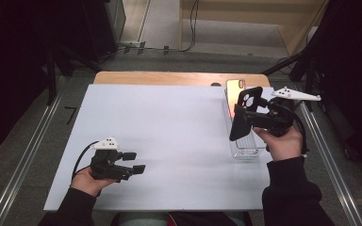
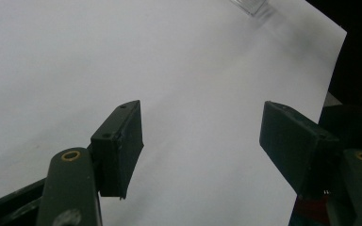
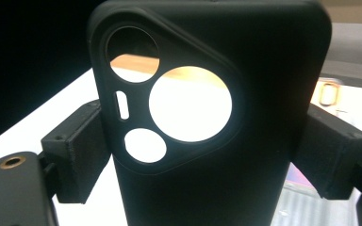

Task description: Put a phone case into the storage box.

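Observation:
My right gripper (image 1: 246, 118) is shut on a black phone case (image 1: 244, 113), lifted over the right side of the white table (image 1: 160, 136). In the right gripper view the black phone case (image 3: 212, 141) stands upright between the jaws, its camera cut-outs open to the table behind. Below it lies a clear tray (image 1: 245, 146) holding a phone with an orange-pink back (image 1: 234, 92). My left gripper (image 1: 134, 161) rests low at the table's front left, open, nothing between its fingers (image 2: 120, 146).
The white board lies on a wooden tabletop (image 1: 179, 77). Metal rails (image 1: 23, 165) run along both sides of the table. Dark stands and equipment (image 1: 75, 33) crowd the back left; cables lie on the floor behind.

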Available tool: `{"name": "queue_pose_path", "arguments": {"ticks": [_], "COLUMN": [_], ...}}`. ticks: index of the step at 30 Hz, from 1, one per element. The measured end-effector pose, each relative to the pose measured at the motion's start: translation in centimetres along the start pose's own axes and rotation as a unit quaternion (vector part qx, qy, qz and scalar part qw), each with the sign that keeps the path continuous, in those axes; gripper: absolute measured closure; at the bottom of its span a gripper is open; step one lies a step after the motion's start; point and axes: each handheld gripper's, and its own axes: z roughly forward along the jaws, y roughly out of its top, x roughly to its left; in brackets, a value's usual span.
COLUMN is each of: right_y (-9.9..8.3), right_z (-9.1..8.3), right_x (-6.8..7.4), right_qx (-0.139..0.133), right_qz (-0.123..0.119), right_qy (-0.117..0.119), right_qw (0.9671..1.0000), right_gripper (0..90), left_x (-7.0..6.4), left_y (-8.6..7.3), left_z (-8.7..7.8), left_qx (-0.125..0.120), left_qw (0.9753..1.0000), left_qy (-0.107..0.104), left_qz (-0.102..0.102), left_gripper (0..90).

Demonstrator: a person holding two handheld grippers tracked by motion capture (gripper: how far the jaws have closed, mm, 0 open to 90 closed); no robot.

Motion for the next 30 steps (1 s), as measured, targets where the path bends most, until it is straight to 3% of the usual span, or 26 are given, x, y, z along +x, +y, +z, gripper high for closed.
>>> {"name": "queue_pose_path", "arguments": {"ticks": [7, 18, 25, 30], "right_y": [-0.2, -0.1, -0.7, -1.0], "right_z": [0.5, 2.6, 5.2, 6.9], "right_x": [-1.3, -3.8, -5.8, -7.1], "right_qx": [-0.011, -0.028, -0.022, -0.012], "right_qz": [-0.004, 0.021, 0.025, 0.046], "right_qy": [-0.048, -0.082, -0.111, -0.114], "right_qw": [0.9988, 0.9961, 0.9932, 0.9924], "right_gripper": [12.0, 12.0, 12.0, 12.0], "left_x": [0.1, 0.2, 0.2, 0.2], "left_y": [0.0, 0.0, -0.1, -0.1], "left_z": [0.0, 0.0, 0.0, 0.1], "left_qx": [0.0, -0.001, -0.001, 0.002], "left_qw": [1.0, 1.0, 1.0, 1.0], "left_qy": [0.002, 0.003, 0.005, 0.004], "left_qz": [-0.001, -0.002, -0.002, -0.003], "left_gripper": [30.8, 30.8, 30.8, 30.8]}}
